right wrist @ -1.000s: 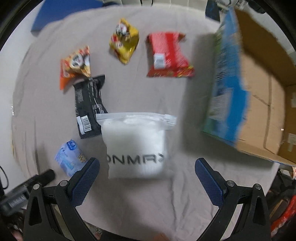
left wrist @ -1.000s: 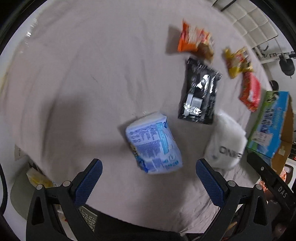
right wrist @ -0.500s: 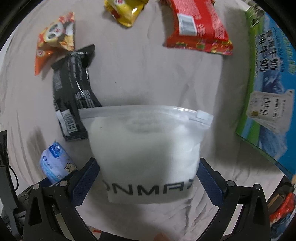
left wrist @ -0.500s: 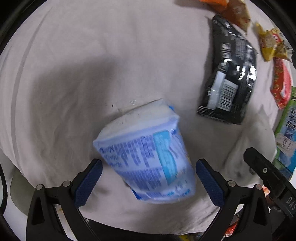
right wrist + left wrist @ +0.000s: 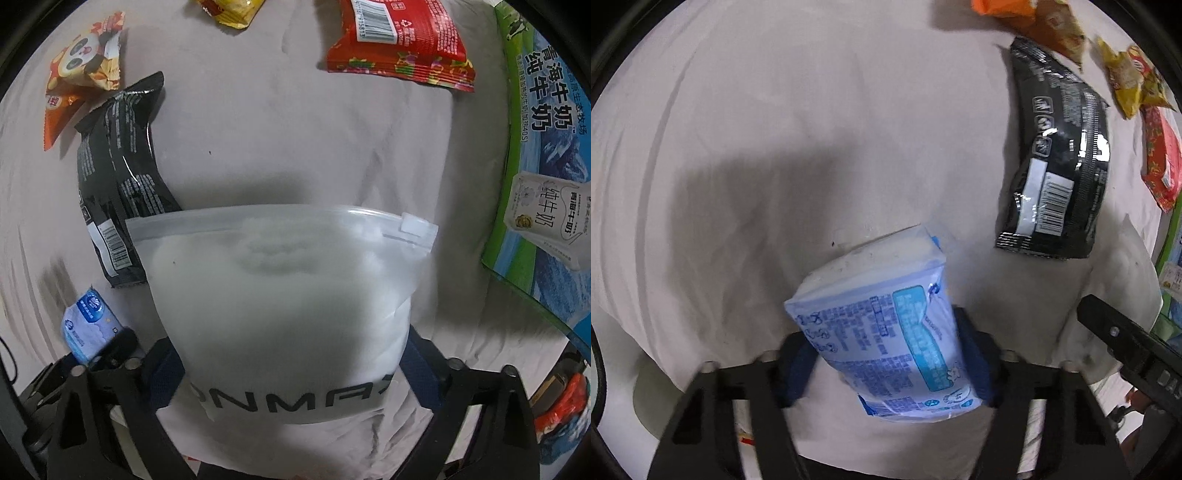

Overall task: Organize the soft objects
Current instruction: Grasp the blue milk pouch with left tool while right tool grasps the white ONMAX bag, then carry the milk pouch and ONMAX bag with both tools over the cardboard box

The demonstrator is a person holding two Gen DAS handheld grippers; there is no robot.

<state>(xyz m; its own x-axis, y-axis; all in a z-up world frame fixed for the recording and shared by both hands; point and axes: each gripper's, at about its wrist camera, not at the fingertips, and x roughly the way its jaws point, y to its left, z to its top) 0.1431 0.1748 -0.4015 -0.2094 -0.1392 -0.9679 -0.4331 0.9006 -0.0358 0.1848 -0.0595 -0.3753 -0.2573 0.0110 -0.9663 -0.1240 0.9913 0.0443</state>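
The left gripper (image 5: 886,363) clasps a blue tissue pack (image 5: 886,343) between its fingers, low on the pack. The right gripper (image 5: 291,376) squeezes a white zip bag (image 5: 284,295) near its printed bottom end. Beyond the fingers on the cloth (image 5: 277,129) lie a black packet (image 5: 118,173), orange (image 5: 81,77) and red (image 5: 395,40) snack bags; the milk carton box (image 5: 543,166) stands far right.
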